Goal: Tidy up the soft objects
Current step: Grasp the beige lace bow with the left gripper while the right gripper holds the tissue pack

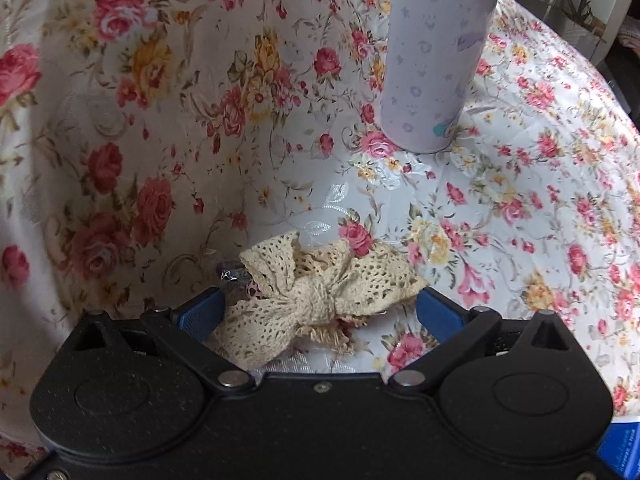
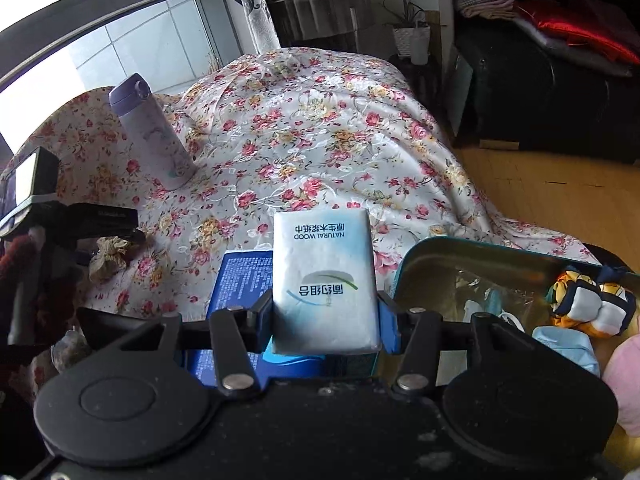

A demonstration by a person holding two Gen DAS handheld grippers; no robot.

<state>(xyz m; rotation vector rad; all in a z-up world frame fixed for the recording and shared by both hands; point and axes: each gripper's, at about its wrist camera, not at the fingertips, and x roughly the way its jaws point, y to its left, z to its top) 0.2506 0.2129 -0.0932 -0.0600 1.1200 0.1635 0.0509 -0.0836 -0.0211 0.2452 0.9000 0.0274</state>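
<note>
Left wrist view looks steeply down on the lace bow (image 1: 316, 300), which lies flat on the floral cloth (image 1: 520, 208) close against a raised fold of the same cloth on the left. The left gripper (image 1: 320, 312) has its jaws spread wide, one blue pad on each side of the bow and neither pressing it, so the bow is bracketed but not held; this looks like the set-up for a pinch across its knotted middle, the firmest part of so limp a thing. A lilac flask (image 1: 436, 56) stands upright farther off to the right, well clear. In the right wrist view the right gripper (image 2: 326, 322) has its jaws closed partway on a tissue pack (image 2: 326, 280), clamped by its near end across the short width so the pack sticks out forward, hanging above a blue box (image 2: 236, 280) on the cloth. Just to the right sits an open tin (image 2: 460, 264) with a shiny inside, already holding a folded yellow-and-navy cloth (image 2: 592, 300) and a pale blue piece (image 2: 564, 346) at its near right; it looks to be the collecting place, so the pack is probably headed there. At far left the bow shows again beneath the other gripper.
</note>
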